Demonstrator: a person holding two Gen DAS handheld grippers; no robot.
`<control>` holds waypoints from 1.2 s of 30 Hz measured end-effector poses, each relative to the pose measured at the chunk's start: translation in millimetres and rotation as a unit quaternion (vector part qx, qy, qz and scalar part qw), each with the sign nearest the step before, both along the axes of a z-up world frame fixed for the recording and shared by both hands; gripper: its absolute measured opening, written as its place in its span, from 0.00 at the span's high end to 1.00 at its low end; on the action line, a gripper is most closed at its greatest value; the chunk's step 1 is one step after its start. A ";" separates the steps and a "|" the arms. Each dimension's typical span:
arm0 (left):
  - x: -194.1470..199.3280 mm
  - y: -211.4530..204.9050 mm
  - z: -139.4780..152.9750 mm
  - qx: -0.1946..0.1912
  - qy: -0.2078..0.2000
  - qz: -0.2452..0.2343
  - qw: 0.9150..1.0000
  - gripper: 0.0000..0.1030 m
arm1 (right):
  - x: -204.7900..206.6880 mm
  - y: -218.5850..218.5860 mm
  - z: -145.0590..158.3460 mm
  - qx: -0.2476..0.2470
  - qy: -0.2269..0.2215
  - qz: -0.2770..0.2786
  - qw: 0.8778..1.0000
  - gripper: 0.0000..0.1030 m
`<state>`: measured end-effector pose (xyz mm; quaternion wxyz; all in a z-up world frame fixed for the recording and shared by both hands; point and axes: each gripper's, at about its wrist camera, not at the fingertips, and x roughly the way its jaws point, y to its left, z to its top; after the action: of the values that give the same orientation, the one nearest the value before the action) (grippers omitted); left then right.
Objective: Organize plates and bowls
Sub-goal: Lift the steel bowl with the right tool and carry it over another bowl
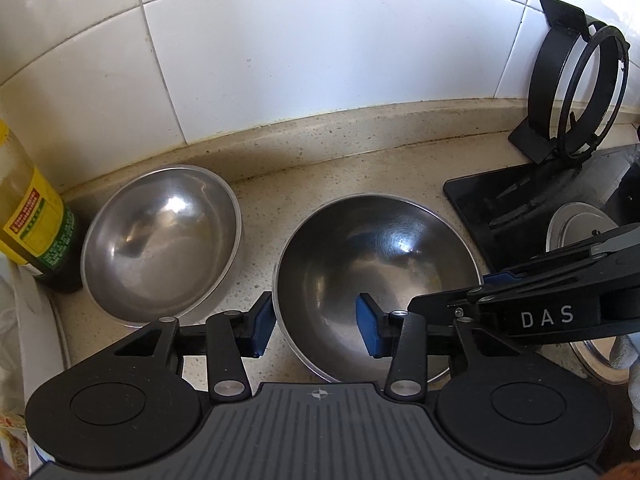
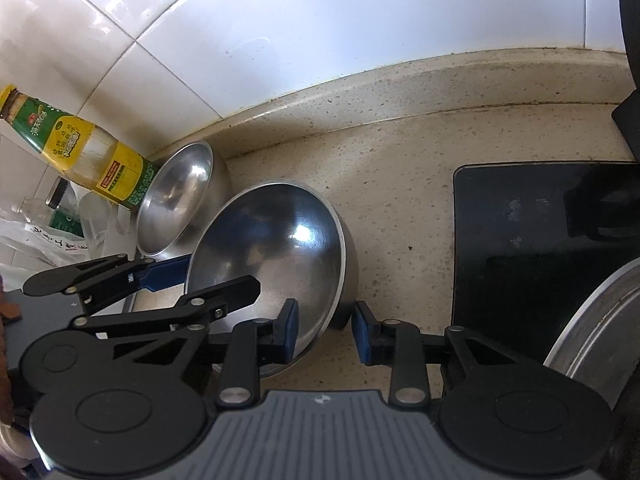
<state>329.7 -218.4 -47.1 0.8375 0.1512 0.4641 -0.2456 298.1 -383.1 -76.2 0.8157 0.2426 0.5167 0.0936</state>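
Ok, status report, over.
Left tool and right tool shut on rim of large round steel bowl. Smaller steel bowl close beside, yellow-labelled bottle beyond.

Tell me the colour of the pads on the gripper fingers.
Blue. The pads on black fingers show best in the left wrist view, straddling the larger steel bowl's rim.

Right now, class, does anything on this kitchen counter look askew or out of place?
Yes: the smaller stainless steel bowl by the yellow-labelled glass bottle sits tilted, not level, its opening tipped sideways. The larger stainless steel bowl sits upright. Nothing looks spilled or damaged.
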 end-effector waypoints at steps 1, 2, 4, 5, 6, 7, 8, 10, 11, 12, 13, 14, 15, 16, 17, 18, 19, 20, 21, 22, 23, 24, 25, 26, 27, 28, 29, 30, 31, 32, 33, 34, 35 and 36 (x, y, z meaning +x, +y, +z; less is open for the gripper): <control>0.0 -0.4 0.2 0.000 0.001 0.000 1.000 0.50 | -0.1 0.2 0.3 -0.001 -0.001 -0.001 1.000 0.67; -0.1 -0.6 0.5 0.000 0.001 0.000 1.000 0.50 | -0.5 0.0 1.1 -0.002 -0.003 -0.001 1.000 0.67; -0.4 -1.5 1.7 0.000 0.000 -0.001 1.000 0.50 | -1.0 -1.7 2.9 -0.001 -0.006 -0.002 1.000 0.67; -0.7 -1.5 2.7 -0.001 -0.001 -0.001 1.000 0.50 | -1.3 -2.5 4.0 0.000 -0.007 -0.003 1.000 0.67; -0.9 -1.4 3.8 -0.002 -0.002 -0.002 1.000 0.50 | -1.7 -3.1 5.5 0.000 -0.009 -0.005 1.000 0.67; -1.3 -1.9 4.9 -0.003 -0.004 -0.002 1.000 0.50 | -2.3 -3.5 7.1 0.000 -0.011 -0.006 1.000 0.67; -1.7 -1.8 6.3 -0.004 -0.006 -0.002 1.000 0.50 | -2.5 -4.2 8.7 0.000 -0.013 -0.006 1.000 0.67; -2.5 -2.1 9.6 -0.005 -0.011 -0.003 1.000 0.50 | -2.4 -5.0 12.5 -0.001 -0.016 -0.006 1.000 0.67; -2.5 -2.3 11.2 -0.007 -0.013 -0.003 1.000 0.50 | -2.5 -5.2 14.1 -0.001 -0.018 -0.007 1.000 0.67; -2.7 -2.4 12.7 -0.007 -0.015 -0.004 1.000 0.50 | -2.5 -5.2 15.6 -0.002 -0.019 -0.006 1.000 0.67; -3.0 -2.2 14.1 -0.008 -0.017 -0.004 1.000 0.50 | -2.6 -5.4 16.9 -0.002 -0.019 -0.006 1.000 0.67; -3.3 -2.1 15.3 -0.009 -0.018 -0.003 1.000 0.50 | -2.5 -5.2 18.1 -0.002 -0.020 -0.007 1.000 0.67; -3.5 -2.4 16.6 -0.010 -0.019 -0.003 1.000 0.50 | -2.5 -5.1 19.2 -0.002 -0.020 -0.007 1.000 0.67; -3.7 -2.4 17.6 -0.010 -0.020 -0.003 1.000 0.50 | -2.3 -4.9 19.8 -0.001 -0.021 -0.007 1.000 0.67; -4.1 -2.4 18.4 -0.011 -0.021 -0.002 1.000 0.50 | -2.8 -4.8 20.8 0.000 -0.021 -0.008 1.000 0.67; -4.0 -2.2 19.3 -0.011 -0.022 -0.002 1.000 0.50 | -3.3 -5.1 21.6 0.001 -0.021 -0.008 1.000 0.67; -4.3 -1.8 20.5 -0.011 -0.023 -0.002 1.000 0.50 | -3.6 -4.9 22.4 0.002 -0.022 -0.008 1.000 0.67; -4.5 -1.3 21.3 -0.011 -0.024 -0.001 1.000 0.50 | -3.4 -4.9 22.9 0.003 -0.022 -0.009 1.000 0.67; -4.4 -1.1 22.3 -0.011 -0.024 0.000 1.000 0.50 | -3.6 -4.9 24.0 0.005 -0.022 -0.010 1.000 0.67; -4.4 -0.8 23.3 -0.011 -0.025 0.001 1.000 0.50 | -3.8 -4.5 25.4 0.005 -0.023 -0.010 1.000 0.67; -4.7 -0.5 24.6 -0.012 -0.027 0.001 1.000 0.50 | -4.1 -4.1 27.0 0.006 -0.024 -0.010 1.000 0.67; -5.6 0.4 26.0 -0.013 -0.028 0.002 1.000 0.50 | -4.5 -3.6 28.7 0.006 -0.026 -0.010 1.000 0.67; -6.2 1.2 27.6 -0.014 -0.030 0.002 0.999 0.50 | -4.6 -2.8 30.4 0.006 -0.028 -0.009 1.000 0.67; -6.8 2.1 29.2 -0.015 -0.032 0.003 0.999 0.50 | -4.9 -1.8 32.3 0.006 -0.029 -0.009 1.000 0.67; -7.2 2.8 30.6 -0.016 -0.034 0.004 0.999 0.50 | -5.2 -0.6 34.0 0.007 -0.031 -0.007 0.999 0.67; -7.9 3.9 32.4 -0.017 -0.036 0.004 0.999 0.50 | -5.7 0.8 35.7 0.007 -0.032 -0.006 0.999 0.67; -8.5 4.8 34.5 -0.018 -0.038 0.006 0.999 0.50 | -6.2 2.3 37.3 0.008 -0.033 -0.005 0.999 0.67; -9.2 6.0 36.6 -0.019 -0.040 0.007 0.999 0.50 | -6.7 4.0 39.4 0.008 -0.035 -0.004 0.999 0.67; -10.2 7.5 38.7 -0.019 -0.042 0.009 0.999 0.50 | -7.3 6.0 41.6 0.009 -0.036 -0.002 0.999 0.67; -11.4 9.1 40.8 -0.019 -0.044 0.010 0.999 0.50 | -7.7 8.1 43.8 0.009 -0.037 0.000 0.999 0.67; -12.7 11.0 42.8 -0.020 -0.046 0.012 0.999 0.50 | -8.3 10.5 46.2 0.009 -0.039 0.003 0.999 0.67; -14.6 13.1 45.1 -0.020 -0.049 0.014 0.999 0.50 | -9.0 13.1 49.1 0.008 -0.040 0.006 0.999 0.67; -16.5 15.0 47.3 -0.020 -0.051 0.017 0.998 0.50 | -9.9 15.6 51.6 0.007 -0.042 0.010 0.999 0.67; -18.6 17.1 49.2 -0.021 -0.053 0.019 0.998 0.50 | -10.4 18.2 54.0 0.007 -0.044 0.013 0.999 0.67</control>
<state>311.1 -201.4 2.1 0.8685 0.1376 0.4166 -0.2308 287.7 -364.9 -22.2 0.8349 0.2369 0.4826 0.1181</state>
